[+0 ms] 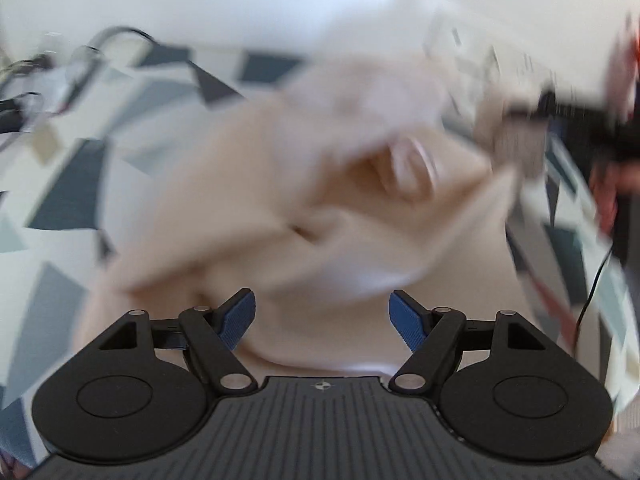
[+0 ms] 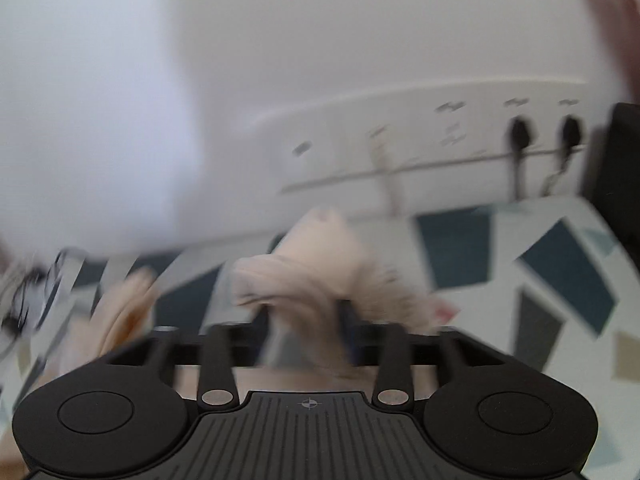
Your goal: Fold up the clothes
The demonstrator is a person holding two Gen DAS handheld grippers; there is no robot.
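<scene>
- Folding is at an early stage, judging by the peach garment (image 1: 248, 200), which lies bunched and creased in a heap on the patterned cover (image 1: 52, 208) rather than flat or squared.
- The left gripper (image 1: 322, 294) hangs just above the near part of the heap with its blue pads (image 1: 406, 316) spread wide. Nothing is between them and no cloth touches them.
- The right gripper (image 2: 308, 320) is at the far side of the garment. A raised wad of cloth sits in front of and between its fingers, which are smeared by blur, so it cannot be told whether they pinch the cloth or stand clear of it.
- Both views are heavily blurred. Hems, sleeves and the neckline cannot be picked out, and the kind of garment is uncertain.
- The step in hand looks like sorting out the heap to find an edge to work from, not making a fold.
- The next move likely calls for each gripper to take a separate edge or corner and draw the cloth out flat on the cover before any fold is laid.
- The wide left gripper seems better placed to come down on the near folds first.
</scene>
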